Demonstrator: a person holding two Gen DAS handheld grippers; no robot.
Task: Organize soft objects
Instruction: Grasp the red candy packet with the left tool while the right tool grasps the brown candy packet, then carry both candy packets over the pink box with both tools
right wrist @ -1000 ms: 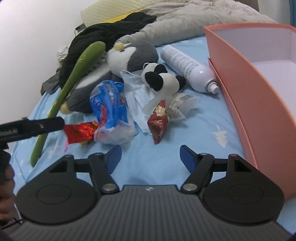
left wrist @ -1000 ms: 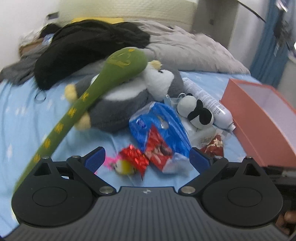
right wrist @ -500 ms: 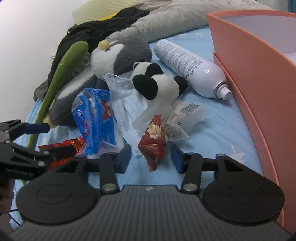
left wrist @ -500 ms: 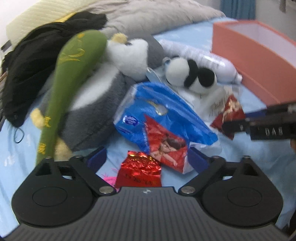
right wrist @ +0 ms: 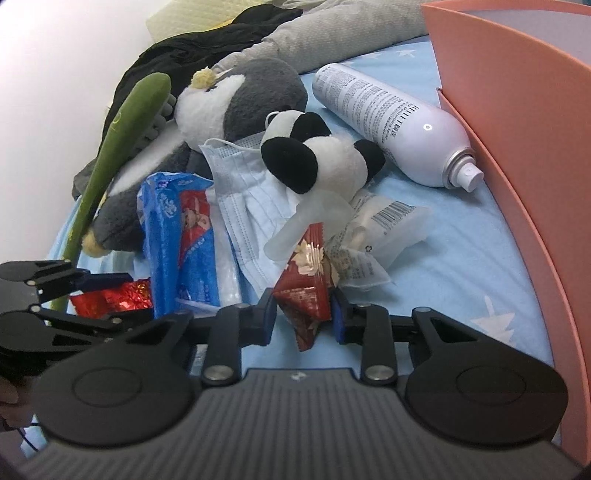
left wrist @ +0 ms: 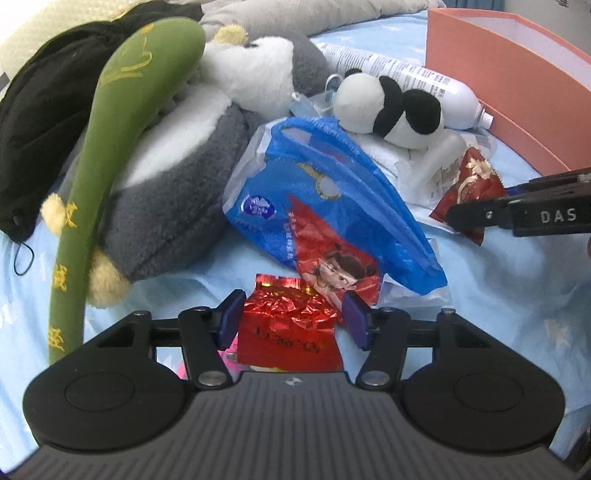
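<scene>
You're over bed with light-blue star-print sheet (right wrist: 461, 258). Plain white wall (right wrist: 55, 92) at its far side. Grey quilted duvet (right wrist: 332, 33) and pale yellow pillow (right wrist: 177, 16) bunched near headboard end. Even, soft light.

a home bedroom: star-print blue bedsheet (right wrist: 461, 254), grey duvet (right wrist: 332, 33), plush toys scattered on the bed.

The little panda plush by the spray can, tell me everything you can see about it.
The panda plush is small, soft and fuzzy, white with black ears and limbs. It lies on its side on the blue bed sheet, resting on a pale blue face mask and clear plastic wrappers. The grey penguin plush is close behind it, the white spray can just beside it. Neither pair of tongs touches it.
</scene>
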